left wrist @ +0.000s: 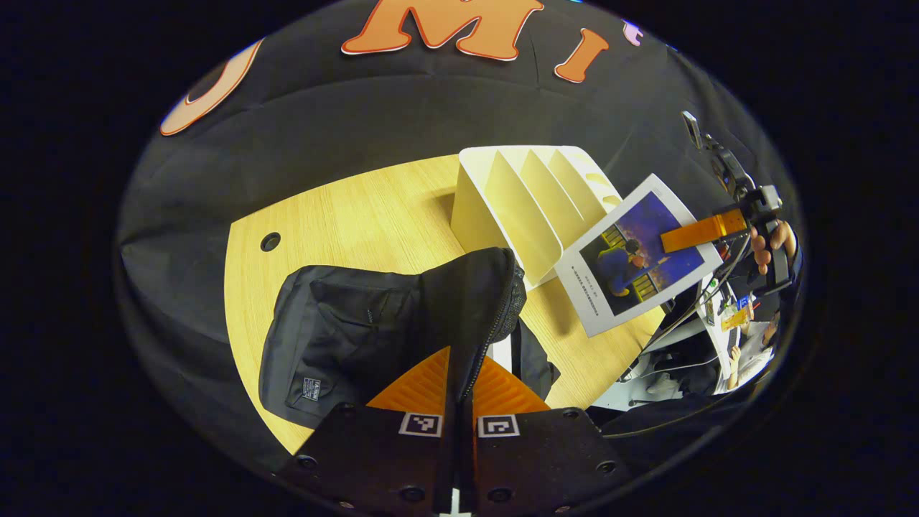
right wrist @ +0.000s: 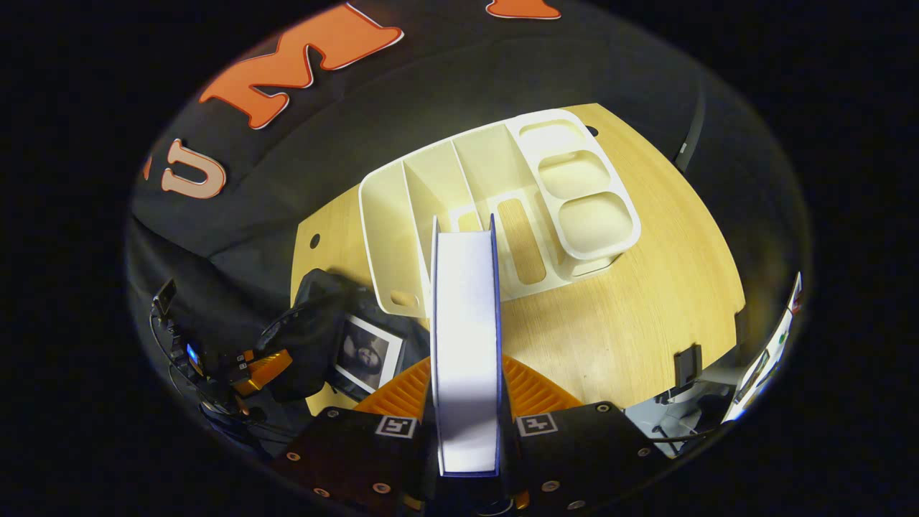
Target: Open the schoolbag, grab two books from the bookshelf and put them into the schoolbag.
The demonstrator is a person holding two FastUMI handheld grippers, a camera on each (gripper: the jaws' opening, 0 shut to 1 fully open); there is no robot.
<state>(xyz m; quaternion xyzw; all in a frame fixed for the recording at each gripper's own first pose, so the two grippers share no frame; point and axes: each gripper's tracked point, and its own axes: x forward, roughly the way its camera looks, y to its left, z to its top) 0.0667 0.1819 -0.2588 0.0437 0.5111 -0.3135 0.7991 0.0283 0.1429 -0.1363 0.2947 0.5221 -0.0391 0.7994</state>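
The wooden desk [left wrist: 359, 215] carries everything, its pale top meeting the black cloth wall at the far edge. In the left gripper view a small round hole [left wrist: 271, 241] sits near the desk's left edge.

The black schoolbag [left wrist: 337, 330] lies on the near part of the desk, slumped, with a small label patch on its lower front. The left gripper [left wrist: 459, 402] has its jaws pressed together on the bag's zipped edge, pinching the fabric and lifting it into a ridge. In the right gripper view a book with a dark portrait cover [right wrist: 366, 355] shows inside the bag's opening.

The white bookshelf [left wrist: 531, 208] stands just behind the bag toward the far edge, its upright dividers making several slots. In the right gripper view the slots in view hold no books, and three shallow tray pockets [right wrist: 581, 194] line one side.

The second book [left wrist: 642, 255], with a blue illustrated cover and a white border, is held in the air over the desk's right edge, beside the bookshelf. The right gripper [left wrist: 700, 230] has its jaws pinching this book; its own view shows the book edge-on, white pages [right wrist: 465, 337] between two thin covers. A hand [left wrist: 772, 248] holds that gripper.
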